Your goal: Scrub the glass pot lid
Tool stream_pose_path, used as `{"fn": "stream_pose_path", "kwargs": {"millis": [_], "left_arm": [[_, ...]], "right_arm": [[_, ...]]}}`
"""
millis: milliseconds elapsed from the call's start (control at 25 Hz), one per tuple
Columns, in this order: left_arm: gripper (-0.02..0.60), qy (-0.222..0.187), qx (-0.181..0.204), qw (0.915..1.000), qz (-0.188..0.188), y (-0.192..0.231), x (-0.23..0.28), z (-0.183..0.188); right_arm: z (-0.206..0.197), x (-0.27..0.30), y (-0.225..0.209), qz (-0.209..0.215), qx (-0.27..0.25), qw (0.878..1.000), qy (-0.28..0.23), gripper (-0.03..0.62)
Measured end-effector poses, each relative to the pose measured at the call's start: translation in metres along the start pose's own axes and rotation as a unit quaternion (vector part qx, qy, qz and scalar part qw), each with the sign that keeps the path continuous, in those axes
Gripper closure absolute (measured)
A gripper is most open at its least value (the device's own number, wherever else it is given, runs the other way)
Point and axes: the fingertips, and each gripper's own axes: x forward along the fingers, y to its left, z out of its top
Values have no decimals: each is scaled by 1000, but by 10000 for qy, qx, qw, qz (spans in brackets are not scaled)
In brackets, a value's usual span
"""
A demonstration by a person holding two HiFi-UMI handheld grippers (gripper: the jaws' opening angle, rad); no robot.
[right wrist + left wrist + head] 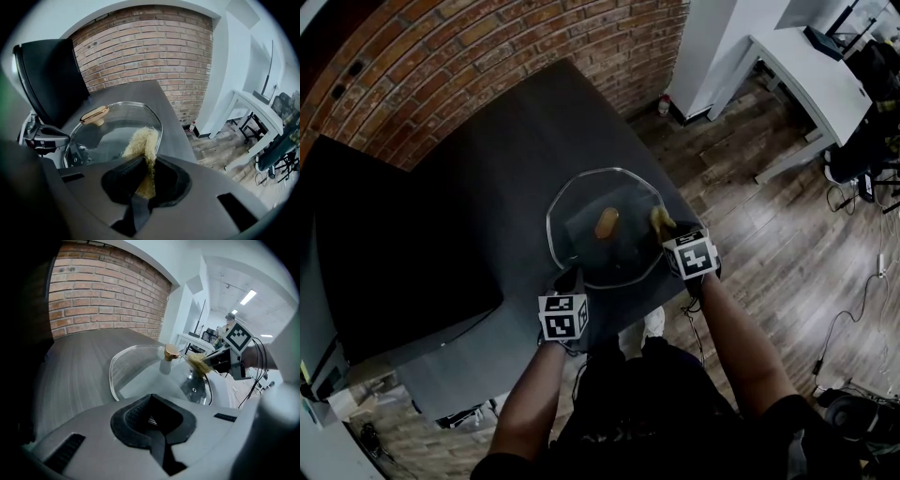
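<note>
- Nearest, the left tool (pixel 152 420) sits at the near rim of the glass pot lid (pixel 581 208). Its jaws are drawn together, w/ a thin bright edge between the pads. I judge this is the lid rim, pinched so the lid does not slide or turn under the rubbing.
- The right tool (pixel 145 180) is closed tight on a pale fibrous scrubber (pixel 140 143). One end is deep between the pads, and the free end sticks forward and touches the glass just inside the right rim. A short grip like this prob. gives more pressure on the glass.
- The two tools come from opposite sides, left at the near edge and right at the right edge, so one can hold while the other scrubs w/o crossing.
- The lid lies dome-up on the dark worktop (pixel 506 169), close to the front corner, in easy reach of both arms. Its gold knob (pixel 607 222) points up in the centre, i.e. the outer face is the one exposed to the scrubber.
- Most of the glass is not under the scrubber, so the job seems at an early or middle stage.
- Behind the worktop stands a brick wall (pixel 441 56).
</note>
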Motion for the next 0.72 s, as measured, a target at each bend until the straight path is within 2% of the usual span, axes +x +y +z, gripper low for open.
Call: {"fn": "stream_pose_path", "kwargs": {"millis": [200, 360, 560, 720], "left_arm": [[549, 118, 46, 9999, -62, 0, 1, 0], [548, 293, 190, 9993, -134, 0, 0, 1], [549, 70, 295, 9993, -236, -2, -4, 17], [548, 0, 399, 9990, -190, 2, 1, 32]], "right_arm": [[-2, 5, -5, -22, 92, 10000, 22, 545], [18, -5, 6, 15, -125, 9999, -86, 546], [75, -18, 28, 173, -541, 9966, -592, 546], [127, -18, 60, 488, -1070, 9889, -906, 546]]}}
